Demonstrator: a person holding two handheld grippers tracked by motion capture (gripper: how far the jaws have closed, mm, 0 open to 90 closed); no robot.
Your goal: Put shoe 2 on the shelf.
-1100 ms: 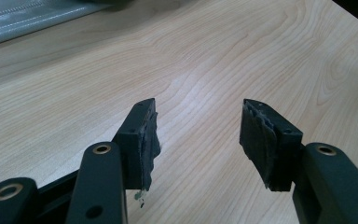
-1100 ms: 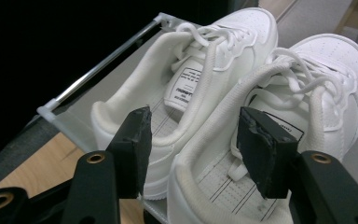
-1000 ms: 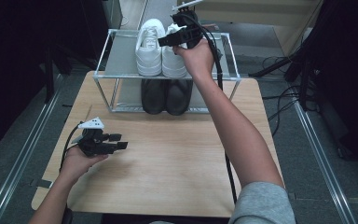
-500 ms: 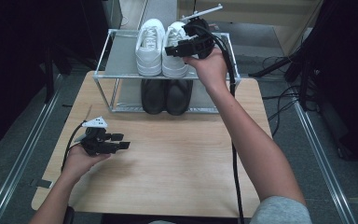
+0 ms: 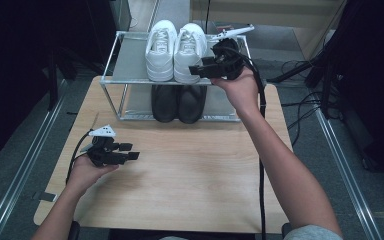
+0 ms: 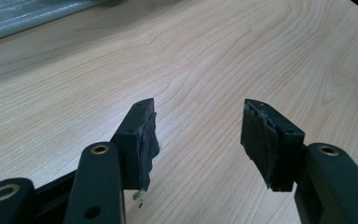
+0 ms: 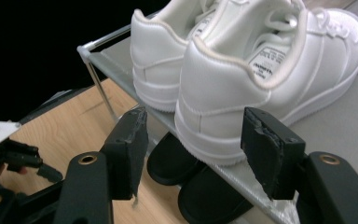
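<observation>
The right tool (image 5: 196, 71) is hovering at the heel of the right-hand white sneaker (image 5: 190, 52), its jaws standing apart and having just been opening, with the heel ahead of them and nothing gripped. That sneaker is sitting beside its mate (image 5: 160, 50) on the top shelf of the metal rack (image 5: 130, 60), above two black shoes (image 5: 178, 102). The left tool (image 5: 130, 151) is resting over the table (image 5: 190, 175), jaws apart and empty.

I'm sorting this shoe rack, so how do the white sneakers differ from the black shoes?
The white sneakers sit on the top shelf; the black shoes sit underneath, on the lower level. The white pair is in full view, the black pair half hidden under the shelf. Both pairs stand side by side in the rack.
</observation>
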